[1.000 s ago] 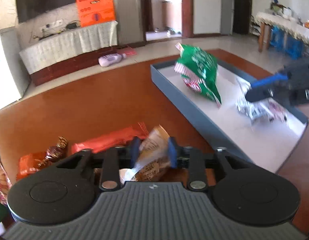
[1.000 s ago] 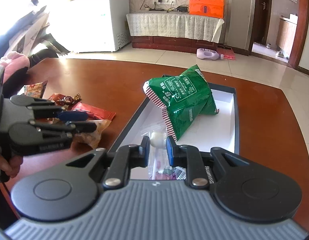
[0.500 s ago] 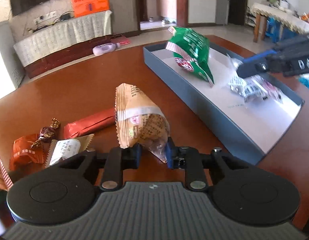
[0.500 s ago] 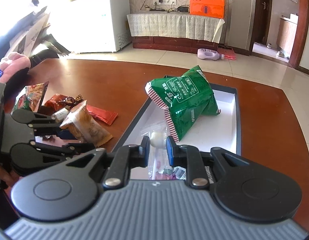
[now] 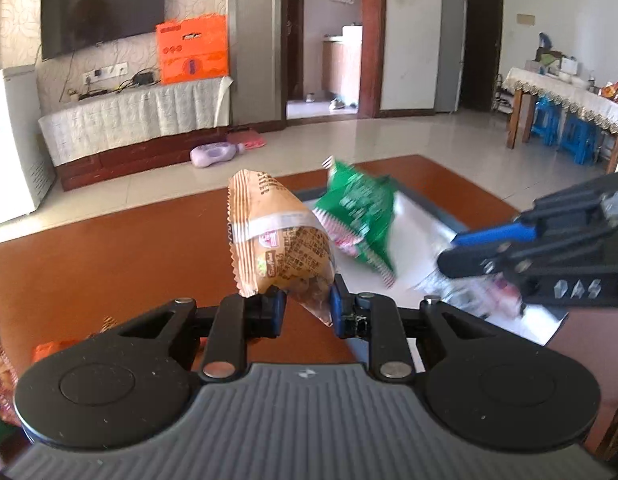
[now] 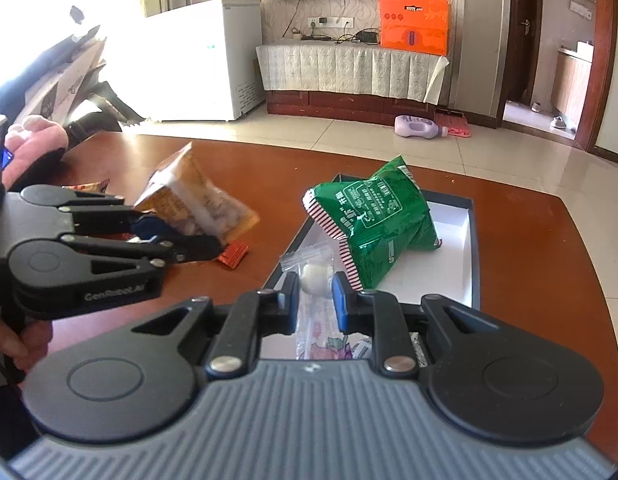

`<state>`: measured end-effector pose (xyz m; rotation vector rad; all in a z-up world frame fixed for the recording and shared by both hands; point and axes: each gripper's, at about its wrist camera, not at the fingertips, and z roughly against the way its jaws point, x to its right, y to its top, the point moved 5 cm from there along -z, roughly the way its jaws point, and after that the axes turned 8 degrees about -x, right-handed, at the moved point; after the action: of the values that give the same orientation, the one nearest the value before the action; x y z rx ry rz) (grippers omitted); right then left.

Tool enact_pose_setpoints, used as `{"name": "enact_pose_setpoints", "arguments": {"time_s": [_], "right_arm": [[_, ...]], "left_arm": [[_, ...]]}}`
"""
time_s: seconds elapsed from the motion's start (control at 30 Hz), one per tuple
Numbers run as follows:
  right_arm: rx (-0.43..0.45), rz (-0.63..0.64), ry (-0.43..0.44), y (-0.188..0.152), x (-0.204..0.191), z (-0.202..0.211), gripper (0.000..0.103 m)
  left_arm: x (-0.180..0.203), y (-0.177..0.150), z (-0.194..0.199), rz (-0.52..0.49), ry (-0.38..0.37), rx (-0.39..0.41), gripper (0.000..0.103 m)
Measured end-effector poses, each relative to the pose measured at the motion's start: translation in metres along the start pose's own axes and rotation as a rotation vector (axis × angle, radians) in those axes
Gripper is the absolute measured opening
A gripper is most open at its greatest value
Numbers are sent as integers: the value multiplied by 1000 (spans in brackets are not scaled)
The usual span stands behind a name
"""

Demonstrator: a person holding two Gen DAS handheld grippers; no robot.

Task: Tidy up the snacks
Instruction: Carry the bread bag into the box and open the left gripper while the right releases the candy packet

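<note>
Fingers of the left gripper (image 5: 307,304), closed within the last second, are now pinched on the tan snack packet (image 5: 275,240), which has been lifted clear of the counter (image 5: 109,248) and is held up near the grey tray's (image 6: 475,248) left edge, so a transfer into the tray is judged under way. The right gripper's (image 6: 315,300) fingers are pressed on one clear candy wrapper (image 6: 309,272) over the tray's near end. One green bag (image 6: 373,232) is counted in the tray, and several small wrapped snacks (image 6: 233,254) are left on the counter, too hidden to count.

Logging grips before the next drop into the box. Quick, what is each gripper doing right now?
Left gripper: closed on the tan snack packet, lifted off the table.
Right gripper: closed on the clear candy wrapper, over the box.
</note>
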<state>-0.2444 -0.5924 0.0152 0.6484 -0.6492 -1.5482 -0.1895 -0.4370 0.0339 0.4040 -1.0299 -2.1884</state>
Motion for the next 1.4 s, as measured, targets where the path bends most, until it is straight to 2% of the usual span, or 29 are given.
{"name": "enact_pose_setpoints", "arguments": {"time_s": [0.33,0.63,0.93,1.27,1.4], "right_arm": [[22,-71,-28,-9,23,18,21],[3,-84,-55,-21,37,21,22],[-9,-96,-52,-24,44,20,21],[-45,-101,-56,-22,47,7,21],[-43,-103,-54,-20,47,3,21]], "left_arm": [[57,35,-10,-18,-71,30,26],[94,47,-35,-30,-90,6,27],[103,46,-77,-42,-93,-67,27],[97,43,-119,-48,-61,-124,27],[95,44,-122,-80,-47,-113,28]]}}
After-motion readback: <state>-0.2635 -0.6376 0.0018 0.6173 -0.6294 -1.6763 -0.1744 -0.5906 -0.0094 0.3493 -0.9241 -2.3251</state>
